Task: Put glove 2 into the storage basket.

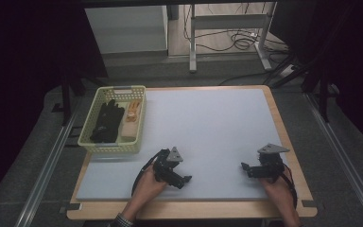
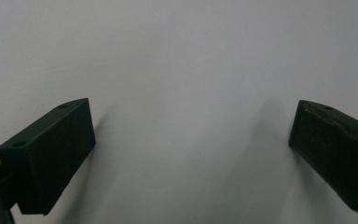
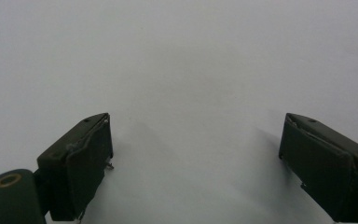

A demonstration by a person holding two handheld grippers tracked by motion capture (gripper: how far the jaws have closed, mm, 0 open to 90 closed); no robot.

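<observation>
My left gripper (image 1: pixel 185 180) rests low over the grey mat (image 1: pixel 203 123) near its front edge, left of centre, held by a hand. In the left gripper view its jaws stand wide apart, open (image 2: pixel 191 135), with bare mat between them. My right gripper (image 1: pixel 244 167) sits near the mat's front right, also in a hand. The right gripper view shows that gripper open (image 3: pixel 195 149), nothing between its fingers. A pale green basket (image 1: pixel 89 137) at the mat's left holds a black glove (image 1: pixel 108 122) and tan wooden pieces (image 1: pixel 131 120).
The mat lies on a wooden table (image 1: pixel 283 127). Beyond the far edge stand a white cabinet (image 1: pixel 125 28) and a metal frame (image 1: pixel 227 23) with loose cables (image 1: pixel 238 42) on the floor. Metal rails (image 1: pixel 42 170) run along both sides.
</observation>
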